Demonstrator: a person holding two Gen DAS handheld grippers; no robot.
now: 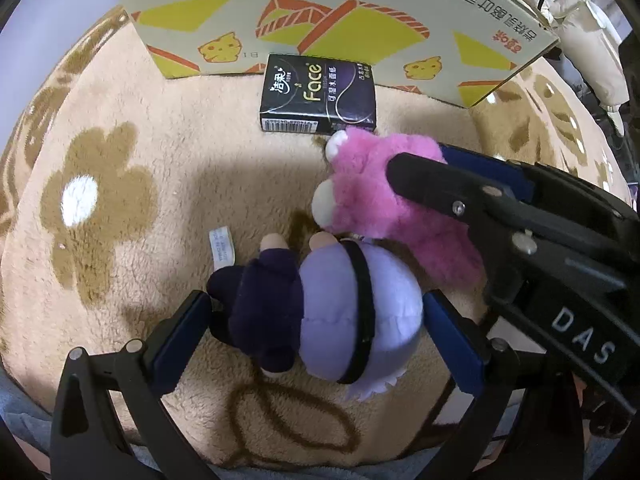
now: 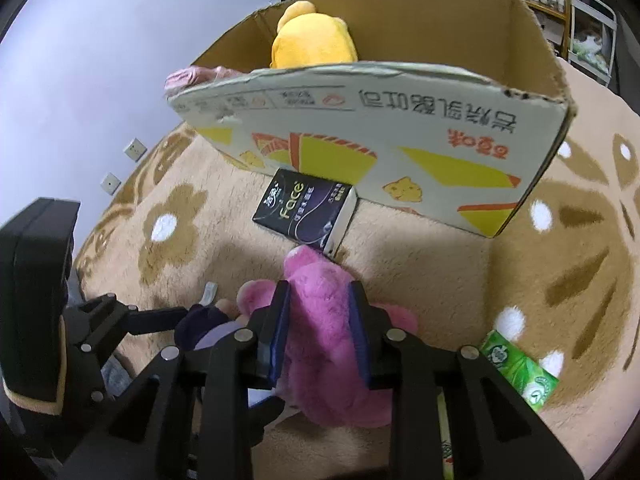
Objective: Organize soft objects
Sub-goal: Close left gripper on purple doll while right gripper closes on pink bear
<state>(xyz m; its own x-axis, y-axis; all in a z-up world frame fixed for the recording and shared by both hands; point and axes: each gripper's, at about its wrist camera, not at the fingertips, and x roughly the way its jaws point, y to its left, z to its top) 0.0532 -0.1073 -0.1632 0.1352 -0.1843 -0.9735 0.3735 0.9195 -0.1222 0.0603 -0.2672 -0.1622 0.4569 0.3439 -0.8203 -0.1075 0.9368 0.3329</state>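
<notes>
A purple plush doll [image 1: 320, 308] in a dark hooded top lies on the beige flower rug [image 1: 120, 200]. My left gripper [image 1: 316, 320] is open, its blue pads on either side of the doll. My right gripper [image 2: 320, 304] is shut on a pink plush bear [image 2: 320, 320], which also shows in the left wrist view [image 1: 372, 196] just beyond the doll. The open cardboard box [image 2: 400, 128] stands behind, with a yellow plush toy [image 2: 312, 40] inside. A black tissue pack [image 1: 318, 94] lies in front of the box.
A green tissue pack [image 2: 520, 372] lies on the rug at the right. A pink item [image 2: 192, 76] hangs at the box's left rim. Shelves [image 2: 560, 0] stand beyond the box. A white wall [image 2: 100, 40] is at the left.
</notes>
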